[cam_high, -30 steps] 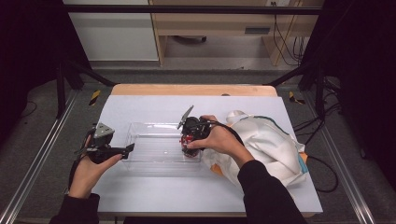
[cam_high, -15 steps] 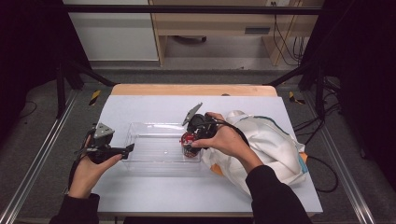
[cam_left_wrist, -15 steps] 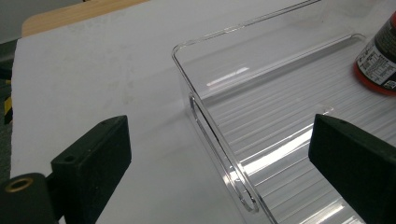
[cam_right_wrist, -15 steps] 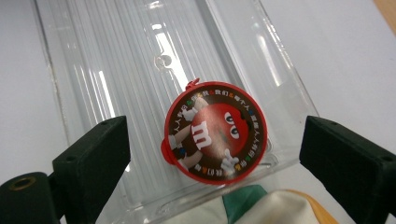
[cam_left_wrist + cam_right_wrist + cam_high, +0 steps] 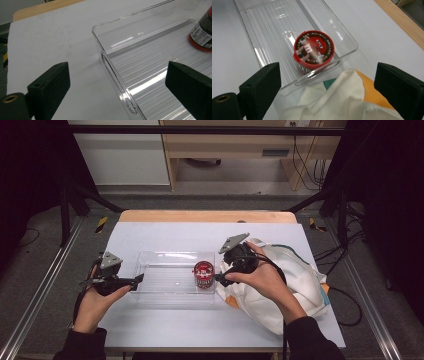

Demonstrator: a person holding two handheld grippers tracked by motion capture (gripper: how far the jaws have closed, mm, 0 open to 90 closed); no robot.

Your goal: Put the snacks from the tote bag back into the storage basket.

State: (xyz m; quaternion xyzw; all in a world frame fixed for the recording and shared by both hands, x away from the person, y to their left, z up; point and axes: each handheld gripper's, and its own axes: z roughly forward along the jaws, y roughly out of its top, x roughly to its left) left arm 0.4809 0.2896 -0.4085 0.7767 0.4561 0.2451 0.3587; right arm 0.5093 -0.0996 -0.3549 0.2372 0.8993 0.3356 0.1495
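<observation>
High view: red candy tub [image 5: 203, 274] standing upright inside clear tray [image 5: 165, 292] at its end nearest cloth bag [image 5: 295, 285]; right gripper [image 5: 223, 276] beside tray, wide open, empty, likely released; left gripper [image 5: 136, 280] agape, straddling tray's far wall to steady it.

- A white table [image 5: 165, 237] with a wooden far edge [image 5: 207, 216].
- Grey floor [image 5: 45, 265] beyond it.
- A wooden cabinet [image 5: 235, 145] at the back.
</observation>
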